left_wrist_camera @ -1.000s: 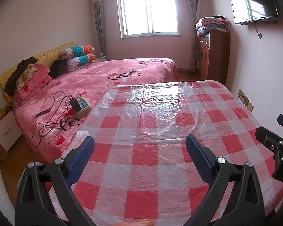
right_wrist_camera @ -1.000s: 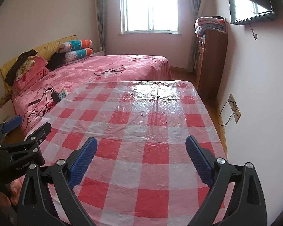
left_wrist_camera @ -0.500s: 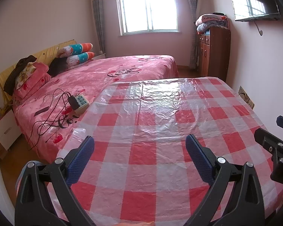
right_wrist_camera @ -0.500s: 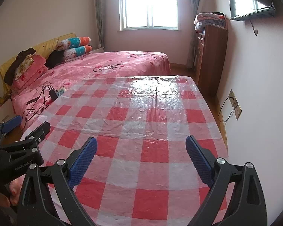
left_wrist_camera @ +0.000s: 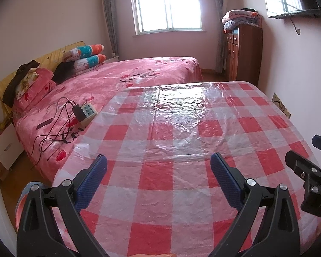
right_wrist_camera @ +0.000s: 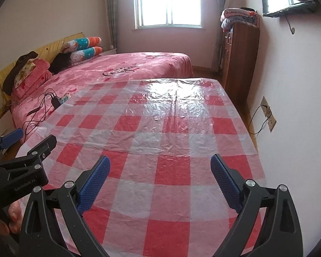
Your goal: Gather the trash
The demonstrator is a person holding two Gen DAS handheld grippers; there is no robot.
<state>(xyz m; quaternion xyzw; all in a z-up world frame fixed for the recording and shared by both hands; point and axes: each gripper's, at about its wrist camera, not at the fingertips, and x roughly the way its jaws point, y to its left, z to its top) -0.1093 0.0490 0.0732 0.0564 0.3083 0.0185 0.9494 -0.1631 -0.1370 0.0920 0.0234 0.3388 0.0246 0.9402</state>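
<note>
Two grippers, left (left_wrist_camera: 158, 167) and right (right_wrist_camera: 160, 167), both spread wide, holding nothing, over the checked cloth (left_wrist_camera: 182, 128). No trash ahead of either set of fingers; I can't tell where it lies, so neither hand is nearer. Bed (left_wrist_camera: 117, 81) forward-left.

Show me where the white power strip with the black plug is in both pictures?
Left wrist view: the power strip lies on the pink bed, left of middle, just past the checked table's left edge.
Right wrist view: the power strip is smaller, far left, again on the bed beside the table's edge.
Shared landmark: the window on the far wall.
</note>
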